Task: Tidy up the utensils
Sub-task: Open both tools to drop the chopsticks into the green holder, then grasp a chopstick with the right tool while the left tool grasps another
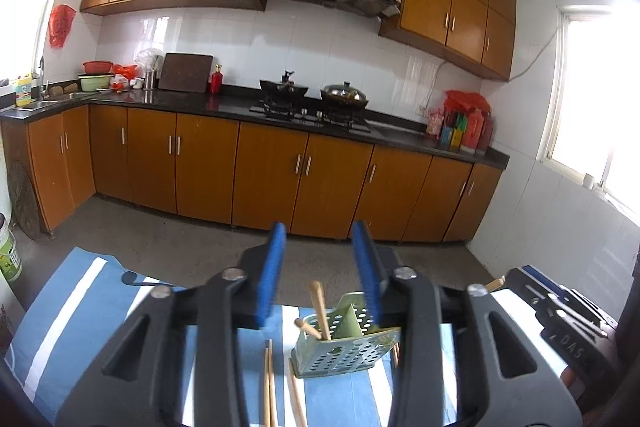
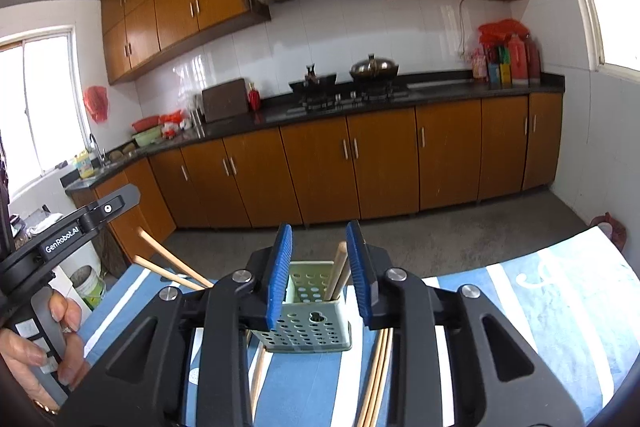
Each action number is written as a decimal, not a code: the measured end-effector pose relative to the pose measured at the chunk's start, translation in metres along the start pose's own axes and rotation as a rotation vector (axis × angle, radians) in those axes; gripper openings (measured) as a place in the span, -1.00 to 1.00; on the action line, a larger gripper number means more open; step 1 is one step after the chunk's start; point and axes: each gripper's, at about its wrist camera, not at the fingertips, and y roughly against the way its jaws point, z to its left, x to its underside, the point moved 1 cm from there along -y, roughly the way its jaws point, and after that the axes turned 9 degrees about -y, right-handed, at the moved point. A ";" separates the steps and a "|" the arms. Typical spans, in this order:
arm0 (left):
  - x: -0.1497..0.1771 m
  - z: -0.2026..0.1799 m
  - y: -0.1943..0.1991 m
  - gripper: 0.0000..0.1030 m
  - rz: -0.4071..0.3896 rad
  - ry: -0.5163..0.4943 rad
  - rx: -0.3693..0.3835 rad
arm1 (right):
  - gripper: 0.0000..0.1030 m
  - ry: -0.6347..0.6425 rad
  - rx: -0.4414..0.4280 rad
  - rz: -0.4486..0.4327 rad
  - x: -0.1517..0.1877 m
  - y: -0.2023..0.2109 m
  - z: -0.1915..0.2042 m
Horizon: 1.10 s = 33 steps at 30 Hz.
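Right wrist view: our right claw (image 2: 319, 267), spread and empty, hovers near the holder (image 2: 306, 327); loose chopsticks (image 2: 378, 371) lie lengthwise below-right, nearest us.

Chopsticks (image 2: 376, 367) flank holder (image 2: 308, 327); top access partly blocked.

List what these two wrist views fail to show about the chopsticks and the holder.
- Loose chopsticks: the left wrist view's bottom edge and the left gripper hide their full count.
- Green holder: in the right wrist view, the right gripper covers both sides.
- Chopsticks in the holder: blurred, exact count unclear.
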 end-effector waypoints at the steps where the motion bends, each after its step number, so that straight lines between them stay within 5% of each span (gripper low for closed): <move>1: 0.000 0.004 0.010 -0.17 -0.009 0.011 0.006 | -0.30 -0.003 0.002 -0.015 -0.001 0.008 -0.003; 6: 0.019 0.030 0.058 0.34 -0.017 0.035 -0.003 | -0.22 -0.020 0.076 -0.034 0.014 0.039 -0.032; 9: 0.050 0.044 0.075 0.59 0.025 0.021 -0.042 | -0.19 -0.030 0.155 0.043 0.042 0.036 -0.057; 13: 0.114 0.059 0.067 0.60 0.185 -0.040 -0.140 | -0.20 -0.078 0.220 0.241 0.098 0.005 -0.088; 18: 0.187 0.068 0.037 0.47 0.398 -0.012 -0.117 | -0.53 -0.143 0.197 0.457 0.162 -0.038 -0.095; 24: 0.230 0.062 0.023 0.39 0.495 -0.004 -0.081 | -0.62 -0.122 0.189 0.524 0.189 -0.063 -0.079; 33: 0.231 0.046 0.008 0.29 0.526 -0.031 -0.058 | -0.64 -0.097 0.205 0.537 0.197 -0.072 -0.078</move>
